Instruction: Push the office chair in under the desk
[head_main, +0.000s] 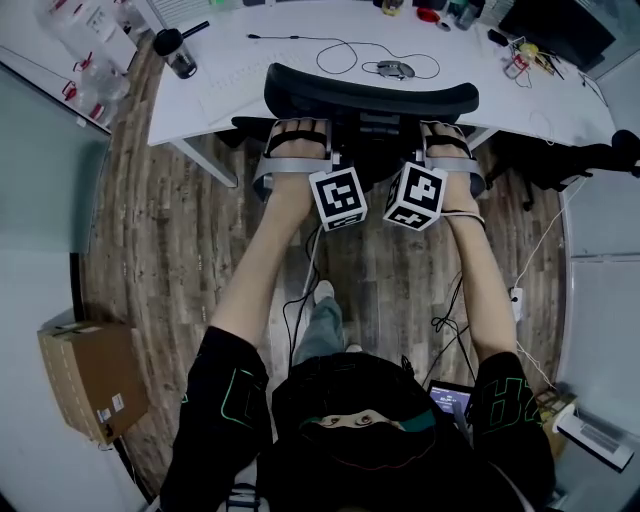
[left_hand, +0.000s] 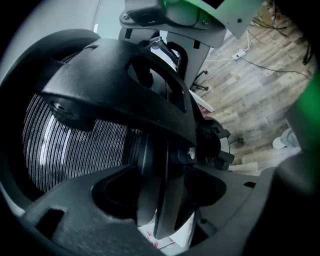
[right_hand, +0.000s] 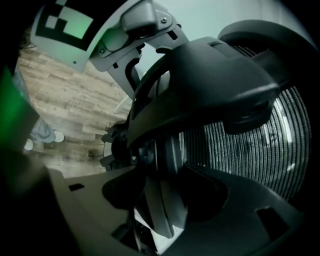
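The black office chair (head_main: 370, 95) stands with its seat under the white desk (head_main: 300, 75); only the backrest's curved top and rear frame show. My left gripper (head_main: 297, 135) and right gripper (head_main: 447, 135) sit side by side against the back of the backrest, just below its top edge. In the left gripper view the mesh backrest (left_hand: 75, 145) and its black rear frame fill the space between the wide jaws of the left gripper (left_hand: 165, 130). The right gripper (right_hand: 160, 135) likewise straddles the frame beside the mesh (right_hand: 250, 145). Neither gripper's pads can be seen pressing on it.
A dark bottle (head_main: 178, 52), a mouse (head_main: 395, 69) and clutter lie on the desk. A white desk leg (head_main: 205, 160) stands left of the chair, and another black chair (head_main: 570, 160) is at the right. Cables (head_main: 300, 300) trail over the wood floor. A cardboard box (head_main: 90, 375) sits at the near left.
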